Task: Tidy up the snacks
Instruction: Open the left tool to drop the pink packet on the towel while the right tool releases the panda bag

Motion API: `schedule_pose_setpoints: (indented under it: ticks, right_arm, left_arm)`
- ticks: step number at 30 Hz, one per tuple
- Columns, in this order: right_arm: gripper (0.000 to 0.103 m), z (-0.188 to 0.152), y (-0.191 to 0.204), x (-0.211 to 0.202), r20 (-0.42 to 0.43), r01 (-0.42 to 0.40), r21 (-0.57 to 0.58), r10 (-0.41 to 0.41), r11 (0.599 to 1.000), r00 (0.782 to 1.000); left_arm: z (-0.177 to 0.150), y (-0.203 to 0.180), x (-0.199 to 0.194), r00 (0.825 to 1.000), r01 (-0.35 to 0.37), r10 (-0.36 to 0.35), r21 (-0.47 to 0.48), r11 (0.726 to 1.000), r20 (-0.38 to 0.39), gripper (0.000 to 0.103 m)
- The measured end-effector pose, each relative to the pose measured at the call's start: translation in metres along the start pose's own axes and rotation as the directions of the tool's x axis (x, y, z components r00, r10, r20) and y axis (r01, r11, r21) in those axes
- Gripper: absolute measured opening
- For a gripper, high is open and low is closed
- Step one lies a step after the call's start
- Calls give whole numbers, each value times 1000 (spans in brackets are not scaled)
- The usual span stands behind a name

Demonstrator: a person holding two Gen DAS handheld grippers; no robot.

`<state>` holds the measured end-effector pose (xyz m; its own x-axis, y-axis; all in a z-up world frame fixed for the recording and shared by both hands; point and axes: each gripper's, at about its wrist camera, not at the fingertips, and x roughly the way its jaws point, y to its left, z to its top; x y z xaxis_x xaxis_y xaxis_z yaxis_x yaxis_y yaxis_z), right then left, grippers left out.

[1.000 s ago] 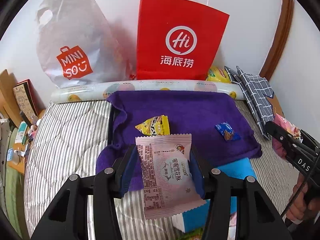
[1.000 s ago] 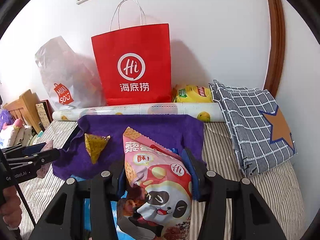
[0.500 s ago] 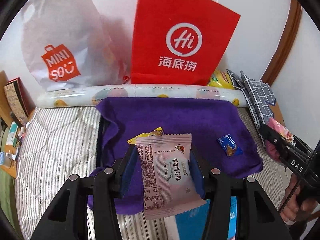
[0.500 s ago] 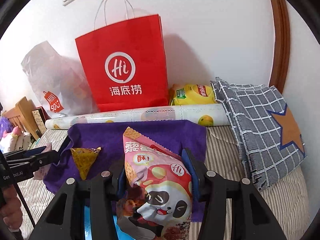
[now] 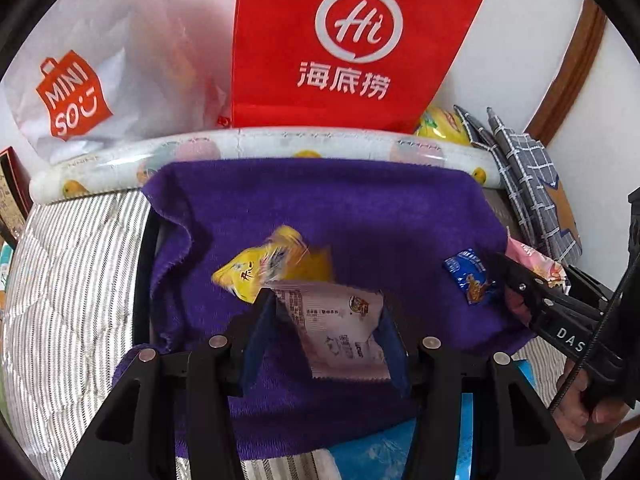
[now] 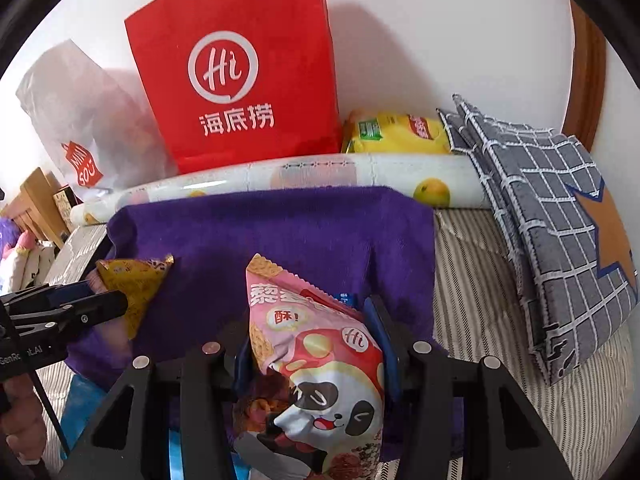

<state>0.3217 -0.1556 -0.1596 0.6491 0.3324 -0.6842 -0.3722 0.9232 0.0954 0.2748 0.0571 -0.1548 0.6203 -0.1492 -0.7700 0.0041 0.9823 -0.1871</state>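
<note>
My left gripper [image 5: 326, 320] is shut on a pale pink snack packet [image 5: 340, 328], tipped forward and low over the purple towel [image 5: 360, 208], just behind a yellow snack packet [image 5: 260, 268]. A small blue packet [image 5: 470, 276] lies on the towel's right side. My right gripper [image 6: 308, 340] is shut on a pink panda snack bag [image 6: 316, 364] over the towel's [image 6: 280, 236] near right part. The left gripper [image 6: 80, 312] shows at the left of the right wrist view beside the yellow packet [image 6: 136, 284]; the right gripper [image 5: 540, 304] shows at the right of the left wrist view.
A red Hi paper bag [image 5: 352, 44] and a white Miniso plastic bag [image 5: 92, 76] stand against the wall. A rolled fruit-print mat [image 6: 320, 176] lies behind the towel. A yellow chips bag [image 6: 396, 132] and a folded grey checked cloth [image 6: 552, 220] lie at right on the striped bedding [image 6: 480, 280].
My left gripper has moved forward and down over the towel, tipping its pink packet towards the yellow packet. My right gripper has also moved forward with the panda bag.
</note>
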Motion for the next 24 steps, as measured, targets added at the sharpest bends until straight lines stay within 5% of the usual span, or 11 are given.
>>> schedule_pose_setpoints:
  ticks: [16,24]
  right_arm:
    - [48,-3,4,6,-35,-5,-7,5,1000,999]
    - [62,-3,12,-17,12,7,-22,-7,1000,1000]
  left_arm:
    - [-5,-4,6,999,17,-16,16,1000,-39,49]
    - [-11,-3,-11,999,17,-16,8,1000,-36,57]
